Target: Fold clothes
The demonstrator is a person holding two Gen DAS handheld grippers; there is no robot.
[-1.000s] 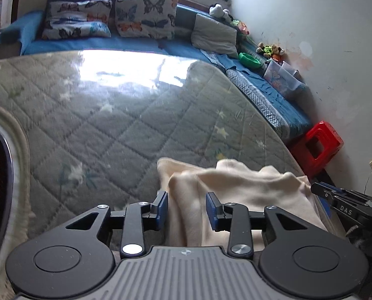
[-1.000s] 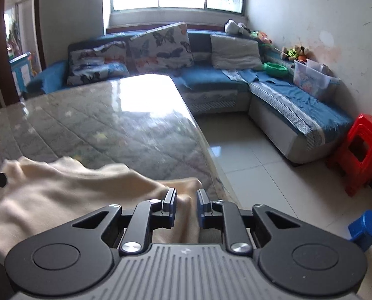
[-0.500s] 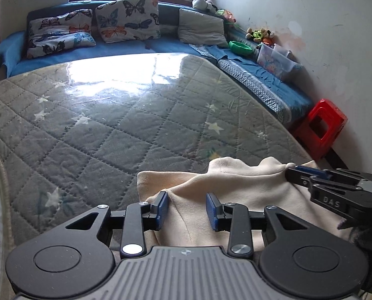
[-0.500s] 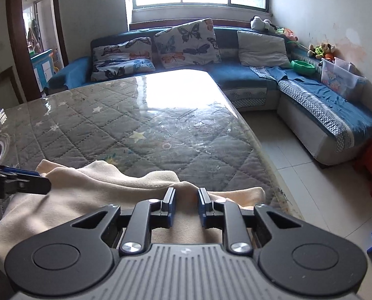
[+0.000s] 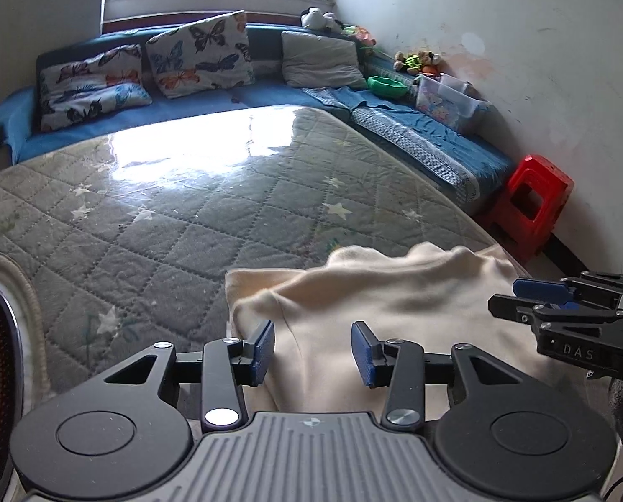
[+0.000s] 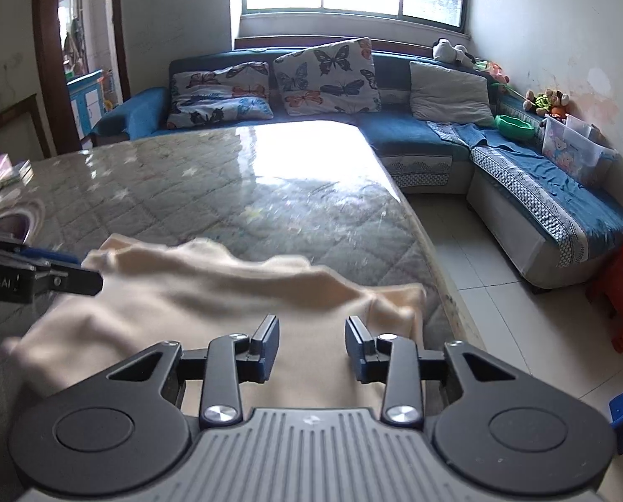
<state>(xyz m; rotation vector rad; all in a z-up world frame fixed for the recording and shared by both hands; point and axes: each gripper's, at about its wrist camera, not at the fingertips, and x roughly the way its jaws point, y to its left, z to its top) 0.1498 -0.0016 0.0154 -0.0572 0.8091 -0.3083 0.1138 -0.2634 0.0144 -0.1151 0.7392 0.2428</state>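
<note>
A cream garment lies rumpled at the near right corner of the quilted mattress, its long axis running crosswise in front of both cameras, one end toward the mattress's right edge. The left gripper hangs over it with jaws spread apart, gripping nothing. The right gripper is likewise released, its blue pads wide over the cloth. A blue sofa with butterfly cushions stands behind, a red stool by the wall.
</note>
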